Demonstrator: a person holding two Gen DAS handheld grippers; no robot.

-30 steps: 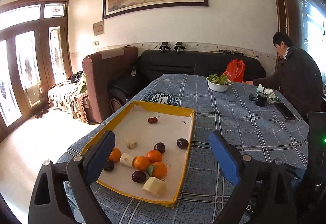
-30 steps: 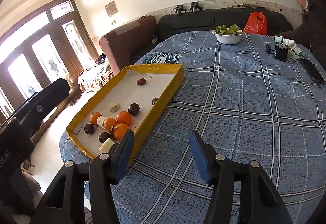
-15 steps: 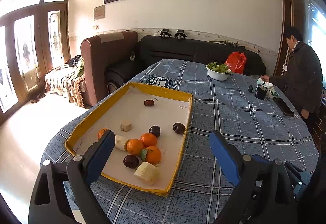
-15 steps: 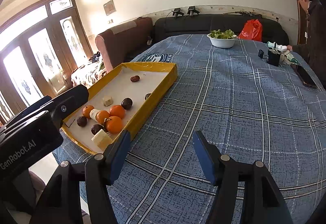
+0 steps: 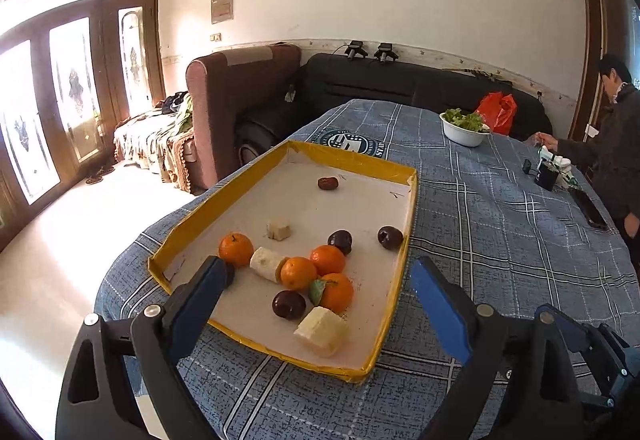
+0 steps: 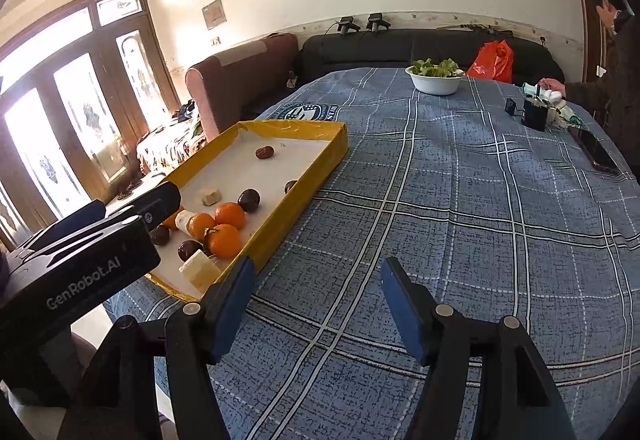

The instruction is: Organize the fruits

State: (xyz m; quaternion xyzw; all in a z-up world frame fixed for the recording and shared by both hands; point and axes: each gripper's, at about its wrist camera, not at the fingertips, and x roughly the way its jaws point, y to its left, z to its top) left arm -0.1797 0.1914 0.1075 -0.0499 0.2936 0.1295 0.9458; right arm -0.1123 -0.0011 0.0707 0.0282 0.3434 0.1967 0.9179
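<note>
Hovering both grippers over the blue plaid tabletop (image 6: 460, 200), you are holding nothing in either.

Your left gripper (image 5: 316, 296) is hanging with jaws spread wide above the near end of the yellow tray (image 5: 362, 160), where the oranges (image 5: 298, 272), dark plums (image 5: 288, 305) and pale fruit chunks (image 5: 322, 331) are clustering. Your right gripper (image 6: 318, 302) is resting empty, jaws parted, over bare cloth beside the tray's right edge.

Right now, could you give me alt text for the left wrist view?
A yellow tray on a blue plaid table holds four oranges, dark plums, a date and pale fruit chunks. The open left gripper hangs empty over its near end. A person stands far right.
</note>
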